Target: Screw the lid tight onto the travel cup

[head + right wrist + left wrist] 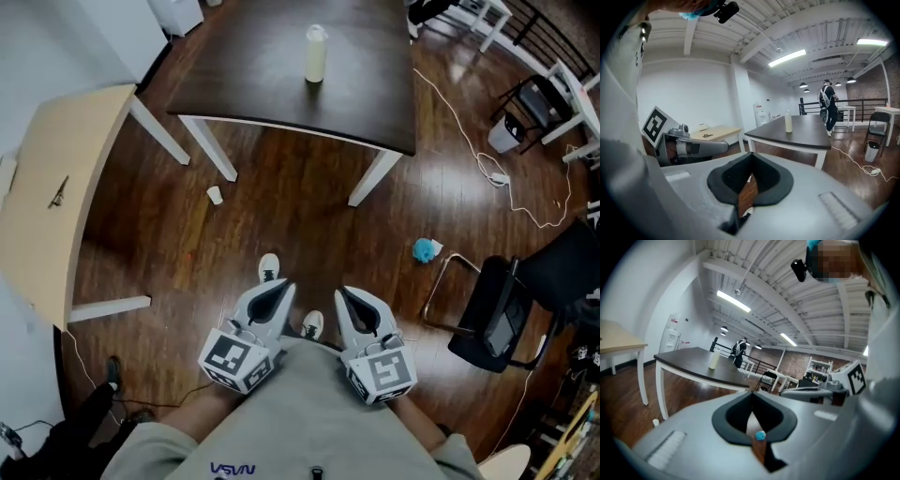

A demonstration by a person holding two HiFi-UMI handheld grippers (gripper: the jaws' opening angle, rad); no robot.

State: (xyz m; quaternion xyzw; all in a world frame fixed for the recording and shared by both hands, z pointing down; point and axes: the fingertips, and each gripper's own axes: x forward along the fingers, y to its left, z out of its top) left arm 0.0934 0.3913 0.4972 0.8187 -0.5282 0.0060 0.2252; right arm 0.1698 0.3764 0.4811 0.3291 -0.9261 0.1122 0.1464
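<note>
Closest below the head camera, the left gripper (275, 292) and right gripper (352, 298) are held side by side against the person's grey shirt. Each has its tongs pressed together on nothing, with only floorboards showing past the tips in both gripper views.

The travel cup (316, 54) stands on the dark table (281, 94), well apart from both grippers, alone near the table's middle. Its long axis is vertical: base on the tabletop, mouth end up, with the pale lid (317, 35) sitting on top. How far the lid is turned down is too small to tell.

My judgement is that this fits two stages: a lid merely resting on the thread with the person standing off, or a lid already tightened with the person away from the table. The pictures do not settle which, so no turning move can be named. Any grip on the cup would have to close the gap to the table first.

Further out are a light wooden table (66, 187) at the left, a small white thing (215, 195) and a blue thing (425, 249) on the floor, and a black chair (497, 314) at the right.
</note>
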